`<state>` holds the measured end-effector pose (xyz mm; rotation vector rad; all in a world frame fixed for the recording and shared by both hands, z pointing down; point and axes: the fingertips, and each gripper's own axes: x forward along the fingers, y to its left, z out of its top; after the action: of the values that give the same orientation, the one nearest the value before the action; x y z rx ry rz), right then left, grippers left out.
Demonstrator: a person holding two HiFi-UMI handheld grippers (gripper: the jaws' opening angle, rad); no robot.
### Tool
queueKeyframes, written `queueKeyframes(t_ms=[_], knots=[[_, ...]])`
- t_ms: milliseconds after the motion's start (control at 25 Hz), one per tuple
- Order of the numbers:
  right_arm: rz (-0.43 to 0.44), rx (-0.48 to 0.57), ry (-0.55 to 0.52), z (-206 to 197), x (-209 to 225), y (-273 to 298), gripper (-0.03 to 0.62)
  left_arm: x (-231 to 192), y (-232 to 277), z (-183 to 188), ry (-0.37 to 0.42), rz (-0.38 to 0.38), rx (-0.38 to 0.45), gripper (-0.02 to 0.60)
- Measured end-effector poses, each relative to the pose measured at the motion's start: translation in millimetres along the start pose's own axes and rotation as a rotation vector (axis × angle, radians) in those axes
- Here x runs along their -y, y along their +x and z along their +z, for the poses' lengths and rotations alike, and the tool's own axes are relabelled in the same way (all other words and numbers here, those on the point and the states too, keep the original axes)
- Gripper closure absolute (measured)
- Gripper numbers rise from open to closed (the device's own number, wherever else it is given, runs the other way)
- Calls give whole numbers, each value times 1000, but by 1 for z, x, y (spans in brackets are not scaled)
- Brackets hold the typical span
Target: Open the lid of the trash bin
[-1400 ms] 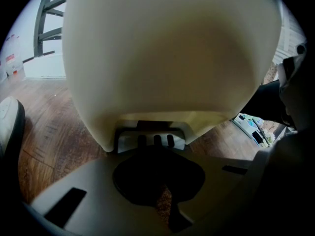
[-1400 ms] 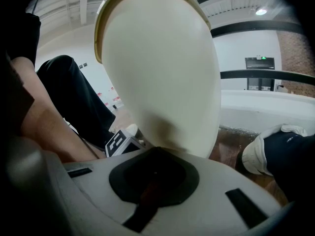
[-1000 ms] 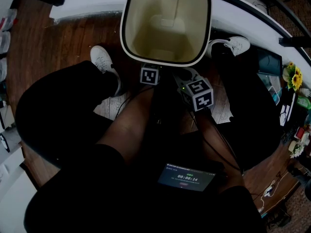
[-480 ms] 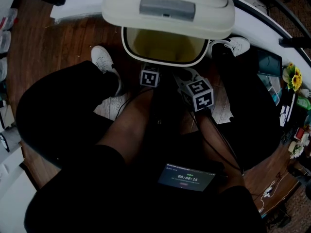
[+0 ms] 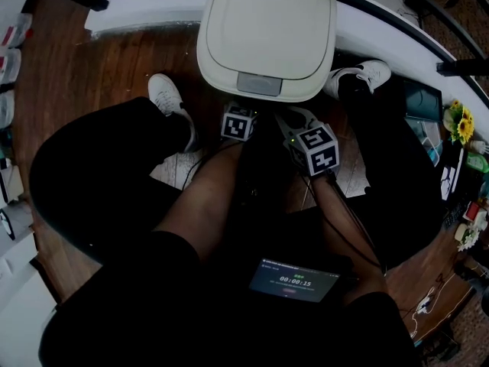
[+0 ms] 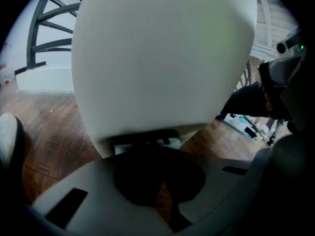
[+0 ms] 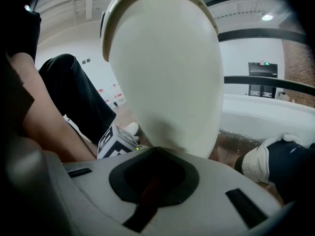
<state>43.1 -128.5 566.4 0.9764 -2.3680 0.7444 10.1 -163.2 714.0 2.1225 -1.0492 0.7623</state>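
Observation:
The cream trash bin stands on the wood floor between the person's feet, its lid down flat and its grey front latch facing me. My left gripper sits just below the bin's front edge, jaws shut and holding nothing. My right gripper is beside it to the right, also shut and holding nothing. In the left gripper view the bin's front wall fills the frame just beyond the left gripper. In the right gripper view the bin rises right past the right gripper.
White shoes flank the bin, with black-clad legs on both sides. A curved white base with a dark rail runs behind the bin. A screen with a timer is at the person's lap. Flowers and clutter lie at the right.
The bin's lid stood open a second ago, showing the empty inside. It swung down through half shut and now lies shut. Both grippers stayed almost still at the bin's front.

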Motion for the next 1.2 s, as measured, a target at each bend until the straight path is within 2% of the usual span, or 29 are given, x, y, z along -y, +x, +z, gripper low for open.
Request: queueKeyframes(t_ms=[120,200,360,520,640,760,1040,1200], knots=[[-16,9,-6,-3,-2,-11,576,22,-14,2,60,-99,16,568],[-29,22,10,-5,-4,-18,576,32,-28,4,113,-136,31,568],[-30,76,32,3,-21,-25,576,37,-66,-6,205,-143,36,568],[-29,129,-1,18,-45,-38,576,50,-111,2,215,-175,113,568],[-23,182,-53,38,-69,-54,576,63,-152,18,193,-196,205,568],[-23,287,-67,64,-88,-79,576,79,-196,40,205,-229,314,568],[20,507,-163,123,-134,-145,576,113,-307,119,287,-283,600,568],[37,600,-228,152,-158,-180,576,143,-366,158,407,-287,728,568]])
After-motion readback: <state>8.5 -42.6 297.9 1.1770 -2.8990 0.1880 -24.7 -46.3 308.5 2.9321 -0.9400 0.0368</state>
